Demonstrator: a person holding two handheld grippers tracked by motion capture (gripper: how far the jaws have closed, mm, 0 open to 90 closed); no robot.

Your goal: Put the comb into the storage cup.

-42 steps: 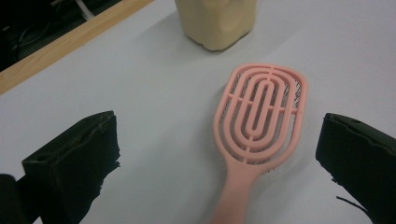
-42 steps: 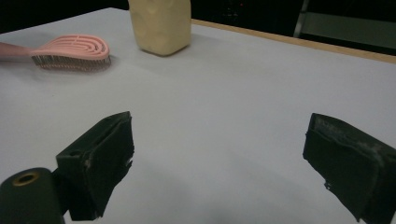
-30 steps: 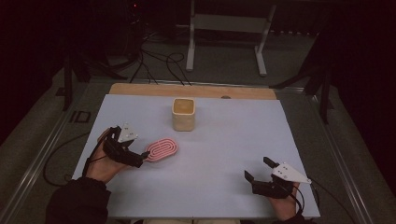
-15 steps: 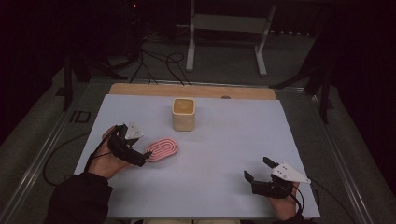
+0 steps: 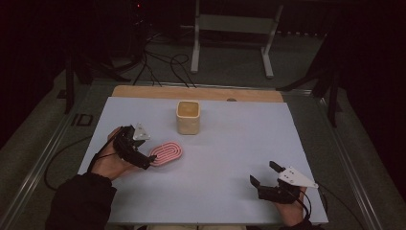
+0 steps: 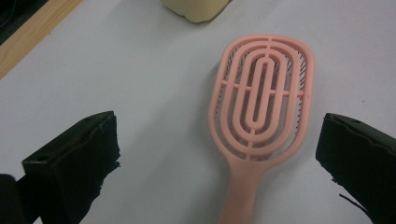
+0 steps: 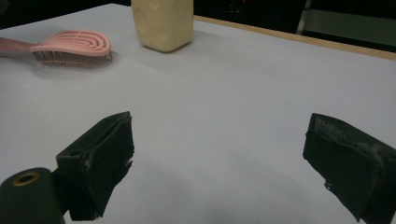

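A pink vented hairbrush (image 5: 167,152) lies flat on the white table top (image 5: 230,143), left of centre, with its handle pointing at my left gripper (image 5: 143,157). In the left gripper view the brush head (image 6: 261,98) lies ahead. Its handle runs down between the two wide-apart jaws of the left gripper (image 6: 218,128), closer to the right one, and neither jaw touches it. My right gripper (image 5: 263,173) rests near the front right edge, open and empty (image 7: 219,130). From there the brush (image 7: 74,46) shows far off to the left.
A cream square cup (image 5: 188,117) stands upright behind the brush, at the table's middle back; it also appears as the cup (image 7: 162,23) and the cup (image 6: 196,9). A wooden strip (image 5: 196,93) edges the far side. A metal stand (image 5: 234,28) stands on the floor beyond.
My left gripper has crept a little to the right, so that its jaws now sit on either side of the brush handle. The brush, the cup and the right gripper have stayed put.
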